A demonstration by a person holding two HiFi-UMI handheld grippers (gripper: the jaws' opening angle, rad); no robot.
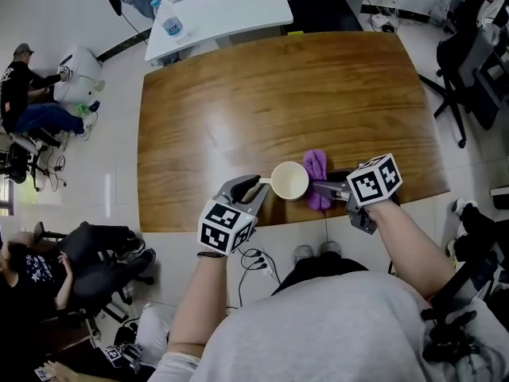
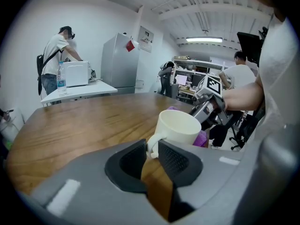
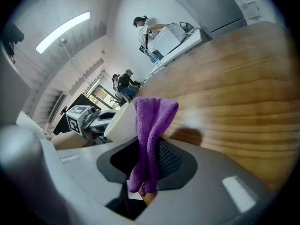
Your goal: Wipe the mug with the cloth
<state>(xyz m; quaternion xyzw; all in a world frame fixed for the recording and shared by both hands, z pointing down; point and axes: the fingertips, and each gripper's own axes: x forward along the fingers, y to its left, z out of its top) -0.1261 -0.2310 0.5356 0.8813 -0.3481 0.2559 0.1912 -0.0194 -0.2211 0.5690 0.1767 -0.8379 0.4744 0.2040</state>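
1. The mug (image 1: 289, 181) is at about 6 o'clock on the wooden table (image 1: 238, 110) in the head view, close to the near edge, with its mouth up. I cannot tell whether its base rests on the wood.
2. The left gripper (image 1: 256, 188) comes at the mug from 8 o'clock. Its fingers (image 2: 174, 159) are nearly together, with only a narrow gap. They clamp the mug's handle (image 2: 152, 148), which stands between the two pads.
3. The right gripper (image 1: 320, 188) reaches in from 4 o'clock. Its fingers (image 3: 169, 158) are closed on the purple cloth (image 3: 150, 125) and pinch it in a fold. One end of the cloth sticks out past the fingertips, and the other end hangs back into the gap behind the pads.
4. The cloth sits at 3 o'clock of the mug, right up against its outer wall. I cannot tell whether it presses on the wall.
5. Beyond the wooden table, at 11 o'clock, stands a white table (image 1: 231, 6) with a water bottle (image 1: 170, 24) on it.
6. A black chair (image 1: 465, 62) stands at 2 o'clock of the wooden table, and a person (image 1: 14, 86) sits low at 9 o'clock, well apart from it.
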